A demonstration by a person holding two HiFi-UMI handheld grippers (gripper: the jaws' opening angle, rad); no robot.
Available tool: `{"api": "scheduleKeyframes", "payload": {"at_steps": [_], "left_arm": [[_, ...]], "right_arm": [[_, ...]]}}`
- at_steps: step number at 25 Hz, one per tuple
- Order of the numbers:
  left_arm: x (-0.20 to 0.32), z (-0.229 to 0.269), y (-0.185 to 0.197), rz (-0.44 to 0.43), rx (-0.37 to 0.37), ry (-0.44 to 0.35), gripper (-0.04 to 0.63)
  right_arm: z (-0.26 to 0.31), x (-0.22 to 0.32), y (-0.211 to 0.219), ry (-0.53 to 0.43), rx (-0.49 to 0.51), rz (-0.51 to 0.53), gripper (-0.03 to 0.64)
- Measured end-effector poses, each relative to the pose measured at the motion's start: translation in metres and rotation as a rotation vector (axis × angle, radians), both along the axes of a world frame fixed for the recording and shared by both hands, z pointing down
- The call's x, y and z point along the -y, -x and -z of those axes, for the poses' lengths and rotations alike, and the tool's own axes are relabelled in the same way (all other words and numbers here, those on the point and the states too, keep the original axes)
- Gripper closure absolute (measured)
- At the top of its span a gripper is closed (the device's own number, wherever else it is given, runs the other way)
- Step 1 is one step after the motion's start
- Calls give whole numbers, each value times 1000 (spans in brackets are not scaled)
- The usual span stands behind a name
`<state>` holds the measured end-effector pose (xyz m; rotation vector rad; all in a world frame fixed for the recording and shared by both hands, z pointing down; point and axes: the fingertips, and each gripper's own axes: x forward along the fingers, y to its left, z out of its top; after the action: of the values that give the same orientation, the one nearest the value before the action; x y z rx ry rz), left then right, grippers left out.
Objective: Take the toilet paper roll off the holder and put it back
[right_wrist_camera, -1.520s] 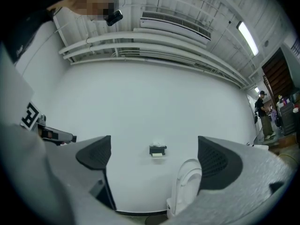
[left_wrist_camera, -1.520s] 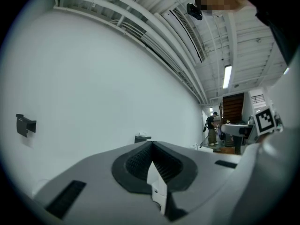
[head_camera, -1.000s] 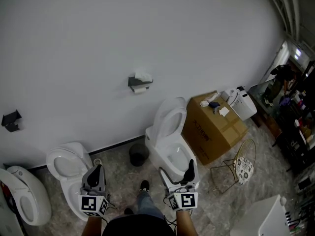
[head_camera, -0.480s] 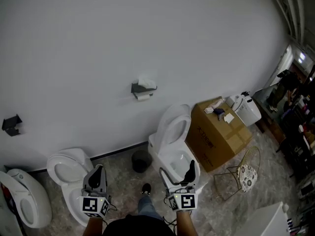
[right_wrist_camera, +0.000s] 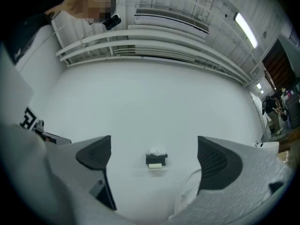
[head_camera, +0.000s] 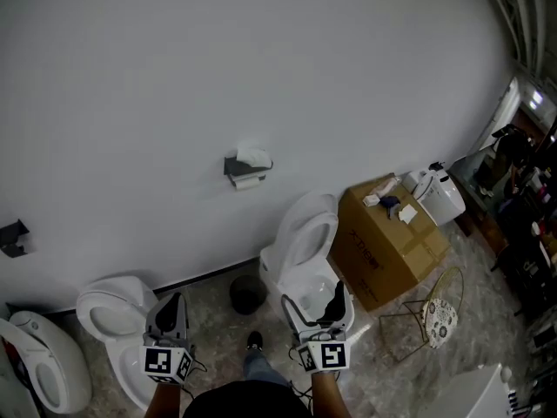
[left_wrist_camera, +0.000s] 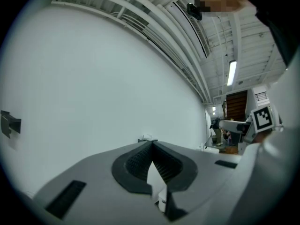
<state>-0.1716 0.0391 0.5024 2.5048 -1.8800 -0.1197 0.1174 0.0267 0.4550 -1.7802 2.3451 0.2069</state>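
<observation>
Holder (head_camera: 237,167): a small dark grey bracket fixed to the white wall (head_camera: 261,59), level, well above floor height. Toilet paper roll (head_camera: 249,182): pale, seated in the holder directly under the bracket's top plate, axis horizontal and parallel to the wall, appearing as a short light bar. A crumpled white wad of paper (head_camera: 255,157) rests on top of the bracket; finer detail too small to determine.

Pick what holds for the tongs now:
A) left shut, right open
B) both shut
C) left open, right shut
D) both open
A: the left tongs meet at their tips, empty; the right tongs stand wide apart, with the wall holder seen between them.
</observation>
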Motion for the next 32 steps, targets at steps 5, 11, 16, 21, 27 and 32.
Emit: {"api": "scheduleKeyframes", "payload": {"at_steps": [5,11,16,21,27,32], "left_arm": [[50,13,-20,-5,14,-5,592],[106,18,-33,16,19,-11,592],[147,32,-51,51,8,22,592],[180,40,-67,81,15,22,592],[203,38,-70,131,24,44,592],[219,39,-71,151,12,52,592]], "right_arm": [[5,50,-17,-8,21,-2,63],[13,110,-32,-8,27,21,63],[15,155,-44,0,35,54,63],[13,195,-61,13,68,89,63],[15,230,-67,4,90,130,64],[15,250,-66,16,99,151,64]]}}
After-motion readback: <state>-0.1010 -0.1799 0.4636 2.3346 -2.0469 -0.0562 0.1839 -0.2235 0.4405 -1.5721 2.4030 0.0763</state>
